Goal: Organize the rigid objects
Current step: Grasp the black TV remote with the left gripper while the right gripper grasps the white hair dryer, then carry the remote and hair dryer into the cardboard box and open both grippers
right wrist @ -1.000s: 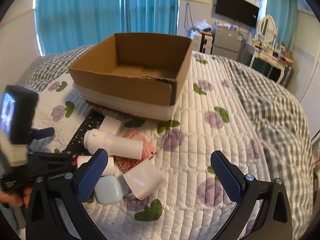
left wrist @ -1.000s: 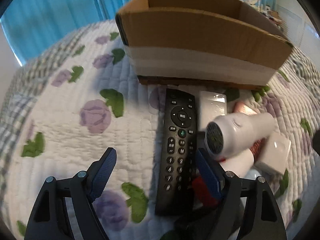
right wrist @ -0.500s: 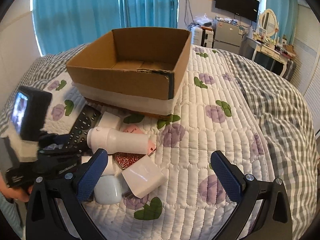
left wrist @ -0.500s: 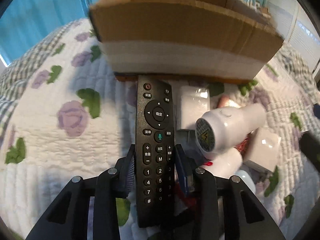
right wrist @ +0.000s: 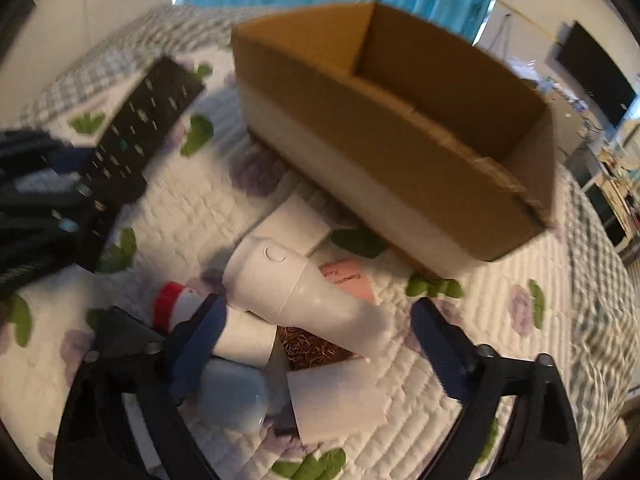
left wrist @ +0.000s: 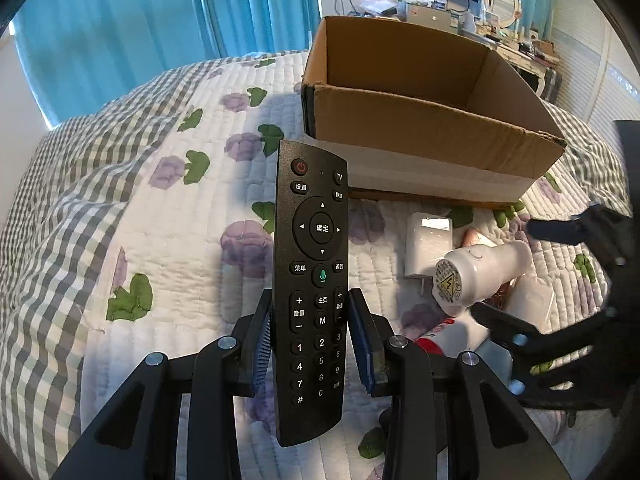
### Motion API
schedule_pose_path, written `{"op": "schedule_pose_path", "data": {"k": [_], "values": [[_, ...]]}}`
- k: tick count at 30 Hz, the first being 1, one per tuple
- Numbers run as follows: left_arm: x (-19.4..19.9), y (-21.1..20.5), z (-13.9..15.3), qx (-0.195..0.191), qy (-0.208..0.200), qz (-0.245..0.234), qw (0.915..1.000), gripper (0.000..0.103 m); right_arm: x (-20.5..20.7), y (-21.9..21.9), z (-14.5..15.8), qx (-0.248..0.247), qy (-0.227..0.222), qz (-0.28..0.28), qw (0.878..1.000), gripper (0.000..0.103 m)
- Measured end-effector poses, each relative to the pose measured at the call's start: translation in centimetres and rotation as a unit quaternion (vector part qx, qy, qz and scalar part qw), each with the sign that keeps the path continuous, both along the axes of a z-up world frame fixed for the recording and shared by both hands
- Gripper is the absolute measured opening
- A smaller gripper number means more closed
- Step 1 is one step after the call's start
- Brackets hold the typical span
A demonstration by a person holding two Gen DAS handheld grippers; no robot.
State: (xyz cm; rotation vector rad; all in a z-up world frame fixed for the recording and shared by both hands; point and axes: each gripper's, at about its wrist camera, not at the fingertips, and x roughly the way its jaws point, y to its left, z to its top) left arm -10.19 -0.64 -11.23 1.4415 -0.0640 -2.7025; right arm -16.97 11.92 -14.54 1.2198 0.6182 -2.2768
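Observation:
My left gripper point(left wrist: 312, 328) is shut on a black remote control point(left wrist: 312, 264) and holds it lifted above the quilt, in front of the open cardboard box point(left wrist: 420, 120). The remote also shows at the left of the right wrist view point(right wrist: 136, 132). My right gripper point(right wrist: 316, 320) is open and hovers over the pile, straddling a white torch-shaped device point(right wrist: 304, 296). Around that lie a white tube with a red cap point(right wrist: 188, 312), a pale blue case point(right wrist: 232, 396), white boxes point(right wrist: 336, 396) and a pink card point(right wrist: 348, 280). The cardboard box point(right wrist: 400, 136) stands just behind the pile.
The bed carries a white quilt with purple flowers point(left wrist: 180, 240) and a checked blanket point(left wrist: 52, 240) on the left. Teal curtains point(left wrist: 160, 20) hang behind. A TV and a cluttered dresser point(left wrist: 440, 4) stand at the back right.
My left gripper closed on the remote and lifted it off the quilt. My right gripper came down and forward over the white device, still open.

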Motion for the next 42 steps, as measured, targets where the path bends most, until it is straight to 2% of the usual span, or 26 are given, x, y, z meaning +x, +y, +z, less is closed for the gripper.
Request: {"op": "schedule_pose_path", "data": {"k": [5,7,8,10,13,16,21,24,27,29,31,33,35,39,42], "values": [[-0.7,-0.2,-0.3,0.004,-0.005,-0.002,1.0000,0.035,-1.2,-0.9,-1.3,-0.009,-0.024,0.025,0.999,0.083],[-0.8,0.0,-0.5,0.003,-0.004,-0.004,1.0000,0.035,-1.6,-1.5,-1.7,-0.034,-0.048,0.044,0.997,0.068],[-0.9,-0.1,-0.5,0.005,-0.004,-0.005,1.0000,0.035,-1.7,-2.0,-2.0,-0.037,-0.054,0.049,0.997,0.065],[-0.8,-0.2,-0.4,0.008,-0.004,-0.003,1.0000,0.035,-1.6,-2.8,-2.4,-0.035,-0.058,0.057,0.996,0.049],[-0.4,-0.3,0.0,0.009,0.001,-0.001,1.0000,0.035,-0.7,-3.4,-2.4,-0.022,-0.036,0.050,0.998,0.048],[0.1,-0.3,0.7,0.015,0.008,0.000,0.9999,0.035,0.1,-2.6,-1.3,-0.039,-0.028,0.030,0.998,0.048],[1.1,0.3,3.0,0.025,0.027,-0.014,0.9992,0.035,1.4,-0.9,2.5,-0.070,0.006,-0.012,0.997,0.048],[1.4,0.8,5.9,0.017,0.056,-0.024,0.9980,0.035,2.3,-0.3,5.7,-0.080,0.034,-0.030,0.996,0.048],[1.2,1.1,9.1,0.034,0.075,-0.040,0.9958,0.035,3.4,0.5,9.1,-0.087,0.066,-0.044,0.993,0.048],[0.8,1.6,10.8,0.027,0.087,-0.051,0.9945,0.035,3.4,0.7,11.2,-0.092,0.086,-0.053,0.991,0.048],[-0.1,1.8,12.9,0.036,0.097,-0.063,0.9926,0.035,4.4,0.8,13.3,-0.098,0.108,-0.062,0.987,0.048],[-1.1,1.9,14.6,0.042,0.106,-0.069,0.9911,0.035,3.9,1.1,16.7,-0.100,0.132,-0.073,0.983,0.048],[-2.3,2.3,16.2,0.018,0.122,-0.070,0.9900,0.035,2.5,1.5,18.8,-0.110,0.149,-0.082,0.979,0.048],[-6.2,2.2,18.0,-0.001,0.133,-0.063,0.9892,0.035,-0.1,1.7,21.4,-0.128,0.167,-0.110,0.971,0.048],[-8.8,2.0,17.7,-0.001,0.128,-0.056,0.9902,0.035,-2.5,1.7,21.7,-0.138,0.163,-0.117,0.970,0.048]]}}
